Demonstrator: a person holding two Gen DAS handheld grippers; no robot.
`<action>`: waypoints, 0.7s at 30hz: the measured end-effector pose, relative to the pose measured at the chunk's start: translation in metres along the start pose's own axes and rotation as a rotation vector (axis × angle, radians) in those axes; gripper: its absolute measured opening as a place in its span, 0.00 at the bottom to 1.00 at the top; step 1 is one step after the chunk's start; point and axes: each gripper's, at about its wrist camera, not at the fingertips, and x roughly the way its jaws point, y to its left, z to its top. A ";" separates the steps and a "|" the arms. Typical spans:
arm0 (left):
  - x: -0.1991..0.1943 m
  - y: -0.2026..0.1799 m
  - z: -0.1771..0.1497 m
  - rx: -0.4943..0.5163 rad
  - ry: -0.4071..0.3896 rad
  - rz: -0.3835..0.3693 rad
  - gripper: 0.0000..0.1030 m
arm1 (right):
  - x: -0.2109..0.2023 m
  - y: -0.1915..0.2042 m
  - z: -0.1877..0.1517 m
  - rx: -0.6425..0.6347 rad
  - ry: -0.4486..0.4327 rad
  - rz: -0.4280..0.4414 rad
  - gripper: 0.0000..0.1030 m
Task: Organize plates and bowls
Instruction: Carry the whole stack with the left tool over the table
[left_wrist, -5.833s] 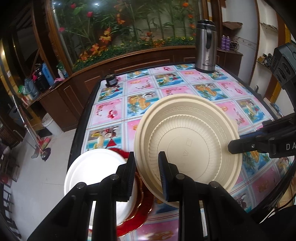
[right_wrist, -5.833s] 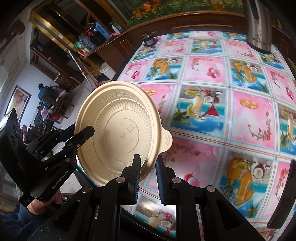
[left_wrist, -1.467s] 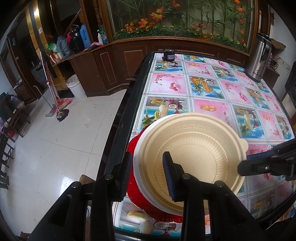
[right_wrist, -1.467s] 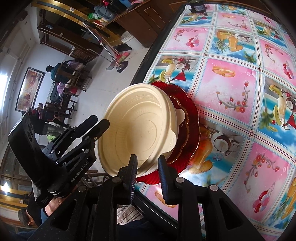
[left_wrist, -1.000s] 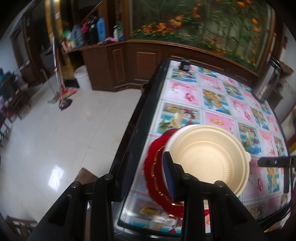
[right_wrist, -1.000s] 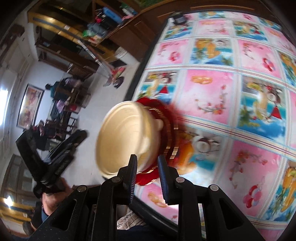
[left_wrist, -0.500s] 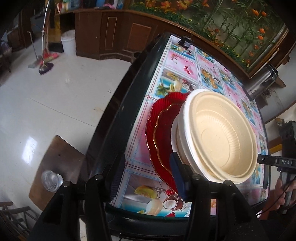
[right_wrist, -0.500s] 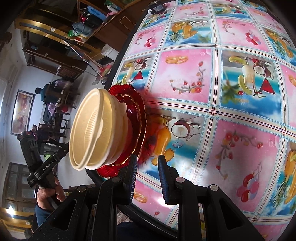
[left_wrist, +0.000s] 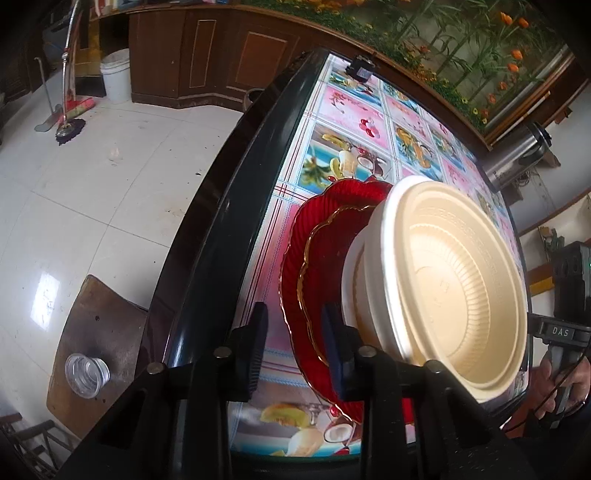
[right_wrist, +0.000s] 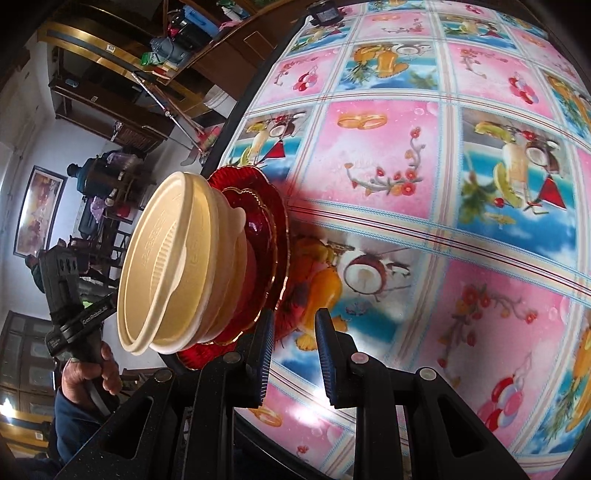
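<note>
Both the left gripper (left_wrist: 293, 347) and right gripper (right_wrist: 293, 354) are held apart and empty beside the probably light, flexible cream plastic bowls (left_wrist: 450, 291), best taken by the rim.

Left wrist view: close, from the tabletop (left_wrist: 369, 122) edge beside the stack of bowls and plates (left_wrist: 436, 280), facing along it. Right wrist view: close, opposite side of the stack (right_wrist: 199, 258). Both share it.

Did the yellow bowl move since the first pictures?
Yes. The beige bowl was held up over the table by both grippers; now it sits nested on the red plates at the table's edge.
</note>
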 end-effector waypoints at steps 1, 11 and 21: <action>0.002 0.000 0.001 0.006 0.004 -0.003 0.22 | 0.002 0.001 0.001 0.000 0.000 0.004 0.25; 0.013 0.012 0.011 0.036 0.033 -0.011 0.15 | 0.023 0.004 0.009 0.006 0.017 0.003 0.25; 0.015 0.003 0.014 0.108 0.016 0.001 0.05 | 0.032 0.007 0.013 0.021 0.010 -0.010 0.12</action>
